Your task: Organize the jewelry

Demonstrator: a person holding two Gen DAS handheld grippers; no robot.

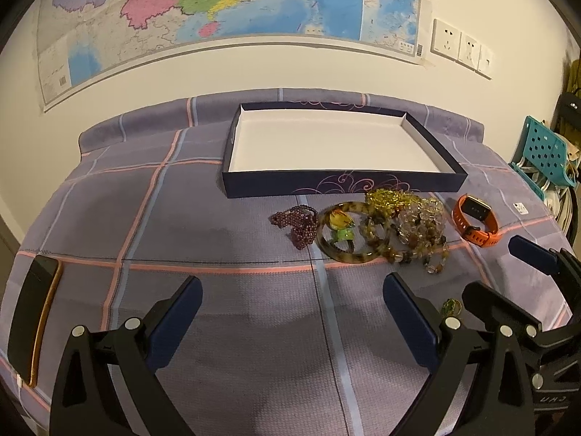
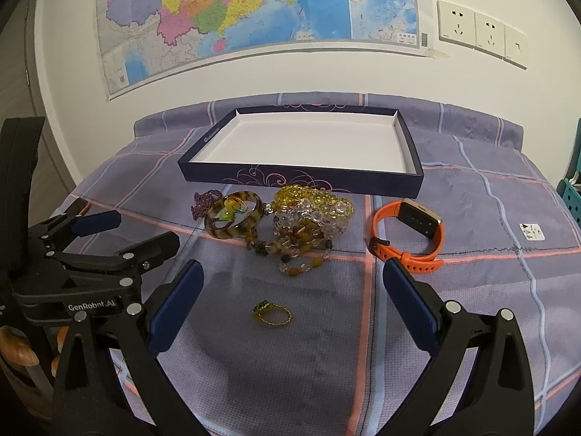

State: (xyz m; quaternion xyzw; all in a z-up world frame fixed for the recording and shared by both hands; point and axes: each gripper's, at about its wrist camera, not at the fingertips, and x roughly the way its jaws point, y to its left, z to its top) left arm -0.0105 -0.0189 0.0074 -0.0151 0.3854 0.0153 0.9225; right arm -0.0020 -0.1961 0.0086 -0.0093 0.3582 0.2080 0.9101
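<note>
Right wrist view: right claw [image 2: 290, 290] wide open, empty, hovering over small gold ring [image 2: 272, 314] lying alone on checked bedspread [image 2: 472, 290]. Beyond it bead pile [image 2: 308, 218], tortoiseshell bangle [image 2: 232, 219], purple beads [image 2: 204, 200], orange watch [image 2: 408, 234] to the right. Empty tray [image 2: 308, 145] behind, near wall map [image 2: 254, 7]. Left claw [image 1: 290, 312] open too, empty, just beside right claw. Phone [image 1: 32, 319] at far left edge.

Glossy bangle [image 2: 232, 218]; matt woven bedspread [image 2: 454, 290]; rubbery orange watch strap [image 2: 410, 250].
</note>
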